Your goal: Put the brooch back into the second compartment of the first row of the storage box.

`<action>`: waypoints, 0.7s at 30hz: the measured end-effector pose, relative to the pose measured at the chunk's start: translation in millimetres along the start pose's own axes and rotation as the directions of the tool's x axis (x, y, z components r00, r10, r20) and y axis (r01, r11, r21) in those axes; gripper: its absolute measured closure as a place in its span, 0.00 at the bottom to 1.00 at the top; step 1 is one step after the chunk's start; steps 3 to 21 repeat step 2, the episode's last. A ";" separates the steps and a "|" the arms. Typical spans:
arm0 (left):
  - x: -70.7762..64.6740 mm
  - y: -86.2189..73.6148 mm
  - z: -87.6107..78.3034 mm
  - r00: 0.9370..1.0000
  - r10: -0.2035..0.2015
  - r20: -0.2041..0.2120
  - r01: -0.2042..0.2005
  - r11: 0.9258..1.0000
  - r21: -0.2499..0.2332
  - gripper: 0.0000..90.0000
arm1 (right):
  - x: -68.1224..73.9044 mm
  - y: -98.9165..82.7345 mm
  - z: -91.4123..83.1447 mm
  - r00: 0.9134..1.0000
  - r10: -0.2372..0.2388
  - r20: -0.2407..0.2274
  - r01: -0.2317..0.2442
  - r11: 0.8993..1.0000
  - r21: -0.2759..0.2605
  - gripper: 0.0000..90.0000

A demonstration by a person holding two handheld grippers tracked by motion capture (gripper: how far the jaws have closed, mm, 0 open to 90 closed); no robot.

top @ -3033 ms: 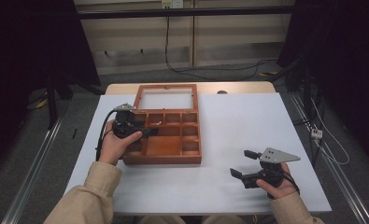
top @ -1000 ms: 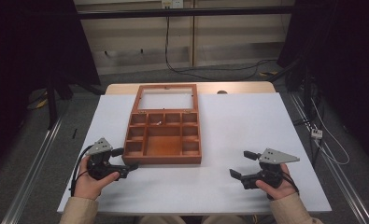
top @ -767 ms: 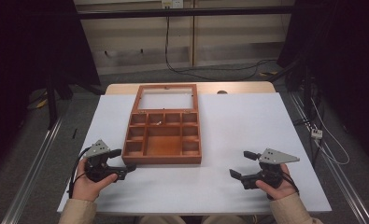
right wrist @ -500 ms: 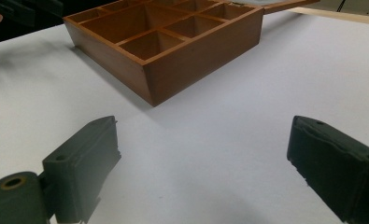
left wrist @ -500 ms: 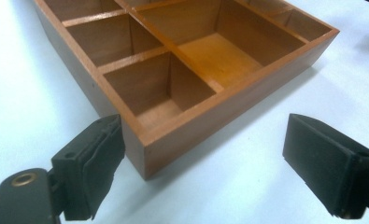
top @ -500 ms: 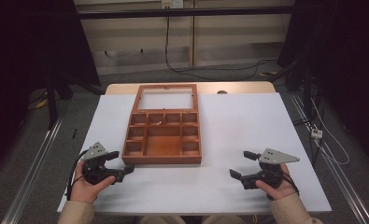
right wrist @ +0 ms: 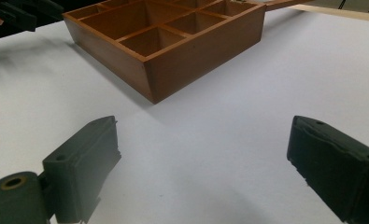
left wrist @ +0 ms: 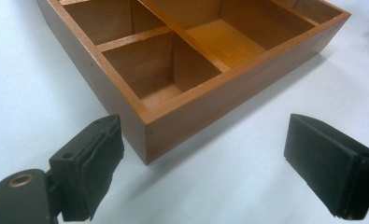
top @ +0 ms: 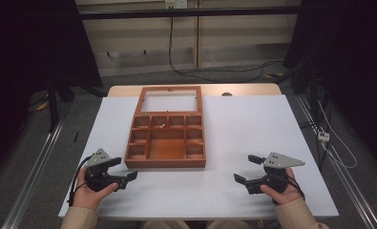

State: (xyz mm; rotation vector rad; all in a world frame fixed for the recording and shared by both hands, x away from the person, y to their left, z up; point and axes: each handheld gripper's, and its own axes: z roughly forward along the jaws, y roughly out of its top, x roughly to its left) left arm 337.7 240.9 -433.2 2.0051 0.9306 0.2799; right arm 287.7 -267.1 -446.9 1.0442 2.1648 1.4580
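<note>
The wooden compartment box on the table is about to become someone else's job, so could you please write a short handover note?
Left gripper: open, holding nothing, near the box's near left corner.
Right gripper: open, holding nothing, off to the box's right.
Wooden box: mid-table on the white table, lid flat behind it.
Done: box is open.
Left: compartments look empty; I cannot tell what goes in.

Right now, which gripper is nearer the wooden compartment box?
Left. The left gripper sits just off the wooden compartment box's near left corner, jaws open; the right gripper rests farther off to its right, also open.
</note>
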 end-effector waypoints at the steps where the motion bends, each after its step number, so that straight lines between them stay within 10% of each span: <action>1: 0.2 -0.4 -0.1 1.000 -0.001 -0.002 0.001 1.000 0.000 0.13 | -0.1 -0.1 0.3 1.000 0.000 0.000 0.000 1.000 0.000 0.10; 21: 0.7 -1.0 0.1 1.000 0.001 -0.005 -0.001 1.000 -0.003 0.13 | 0.0 -0.2 0.5 1.000 0.003 0.001 -0.003 1.000 0.002 0.10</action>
